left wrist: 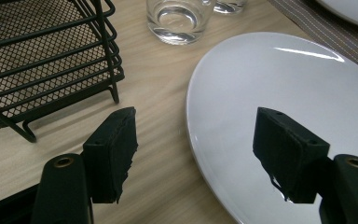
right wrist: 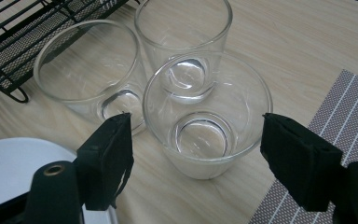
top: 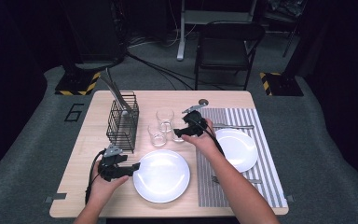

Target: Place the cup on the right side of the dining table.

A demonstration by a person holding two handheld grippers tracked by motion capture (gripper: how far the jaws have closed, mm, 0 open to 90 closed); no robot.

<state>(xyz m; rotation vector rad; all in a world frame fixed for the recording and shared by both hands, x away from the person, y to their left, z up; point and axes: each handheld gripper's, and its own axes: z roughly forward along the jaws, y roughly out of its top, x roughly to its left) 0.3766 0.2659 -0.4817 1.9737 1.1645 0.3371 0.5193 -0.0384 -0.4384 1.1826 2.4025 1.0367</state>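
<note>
Right tongs (right wrist: 196,154) straddle a glass (right wrist: 207,116), partly hiding 2 behind.

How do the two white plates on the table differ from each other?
The near plate sits on the bare wooden table, while the far plate rests on the striped placemat. The left gripper is open, its jaws standing on either side of the near plate's rim; the far plate has the person's right forearm across its edge and cutlery beside it. Both are round, white, glossy and empty.
</note>
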